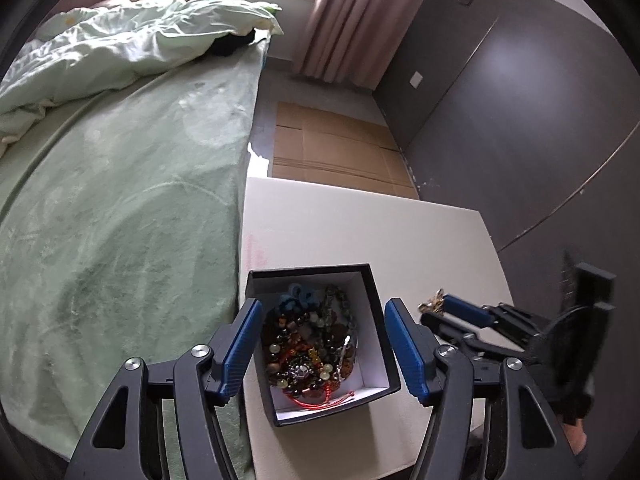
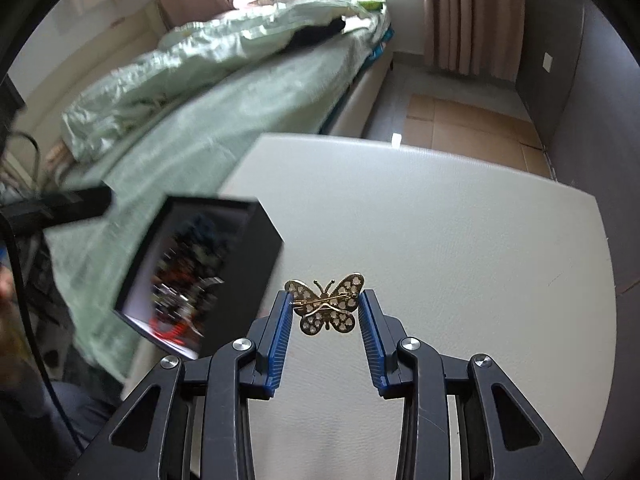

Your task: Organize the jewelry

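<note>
Surface [image 2: 440,220]: stands beside the bed [image 1: 120,200], their edges adjoining. Box [image 1: 374,292]: on the surface at the edge nearest the bed, a heap of jewelry [image 1: 310,344] inside it. Left hand-held gripper [image 1: 324,344]: above the box, one jaw on either side of it, pads apart from its walls. Right hand-held gripper [image 2: 325,308]: right of the box, over bare surface, butterfly brooch [image 2: 326,306] between its jaws, touching both pads. Cardboard [image 1: 336,152]: flat on the floor beyond the surface, between bed and wall.

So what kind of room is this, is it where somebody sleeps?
Most likely a bedroom. There is a bed with a green cover and a rumpled quilt, pink curtains by the window, and a box of jewelry on a white table beside the bed.
</note>
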`<state>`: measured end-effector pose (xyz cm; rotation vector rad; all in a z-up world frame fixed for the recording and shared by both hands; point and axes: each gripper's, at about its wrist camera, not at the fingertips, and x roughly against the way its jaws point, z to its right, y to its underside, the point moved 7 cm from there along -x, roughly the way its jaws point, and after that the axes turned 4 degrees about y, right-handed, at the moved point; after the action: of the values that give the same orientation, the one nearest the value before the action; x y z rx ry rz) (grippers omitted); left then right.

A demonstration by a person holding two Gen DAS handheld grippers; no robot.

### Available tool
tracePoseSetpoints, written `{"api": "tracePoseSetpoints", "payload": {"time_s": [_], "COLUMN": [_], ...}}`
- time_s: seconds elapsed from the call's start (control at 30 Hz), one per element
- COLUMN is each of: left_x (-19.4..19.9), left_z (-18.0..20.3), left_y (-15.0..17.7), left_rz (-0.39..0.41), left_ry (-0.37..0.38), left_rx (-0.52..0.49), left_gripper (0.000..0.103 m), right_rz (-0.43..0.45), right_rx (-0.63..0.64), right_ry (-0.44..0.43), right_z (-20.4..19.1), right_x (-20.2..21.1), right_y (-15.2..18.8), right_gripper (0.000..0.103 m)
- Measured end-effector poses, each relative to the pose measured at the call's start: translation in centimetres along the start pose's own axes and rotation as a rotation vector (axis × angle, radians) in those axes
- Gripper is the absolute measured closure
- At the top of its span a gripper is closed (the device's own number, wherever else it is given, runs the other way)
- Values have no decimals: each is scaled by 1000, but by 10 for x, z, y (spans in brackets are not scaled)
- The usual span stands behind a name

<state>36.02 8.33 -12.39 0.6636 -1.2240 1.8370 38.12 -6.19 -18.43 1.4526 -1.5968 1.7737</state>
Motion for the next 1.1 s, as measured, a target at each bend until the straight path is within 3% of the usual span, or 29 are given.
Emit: {"api": "tracePoseSetpoints", "payload": {"time_s": [0.27, 0.37, 0.43, 0.57, 0.7, 0.77, 0.87, 0.93, 1.1], "left_x": [8, 12, 16, 22, 25, 27, 33, 37, 47], "left_z": [-10, -16, -21, -32, -42, -45, -45, -42, -27], "left_y": [8, 10, 10, 7, 5, 5, 4, 4, 5], "left_rz": [28, 45, 65, 86, 98, 103, 115, 126, 147], "left_ry": [-2, -14, -28, -20, -58, -68, -66, -64, -56], "left_rx": [25, 35, 47, 82, 87, 90, 95, 91, 63], "left_gripper": [38, 28, 23, 21, 20, 20, 19, 11, 3], "right_rz": [95, 119, 128, 134, 105, 80, 76, 74, 98], "right_rx": [-33, -41, -45, -54, -60, -79, -98, -113, -126], "right_ry": [-101, -144, -163, -202, -223, -214, -192, -190, -160], "right_z": [-31, -45, -52, -65, -73, -72, -64, -59, -46], "right_x": [26, 29, 28, 23, 12, 6, 9, 14, 38], "right_y": [-21, -28, -32, -40, -43, -42, -39, -36, -27], "right_gripper": [68, 68, 68, 68, 66, 50, 38, 35, 22]}}
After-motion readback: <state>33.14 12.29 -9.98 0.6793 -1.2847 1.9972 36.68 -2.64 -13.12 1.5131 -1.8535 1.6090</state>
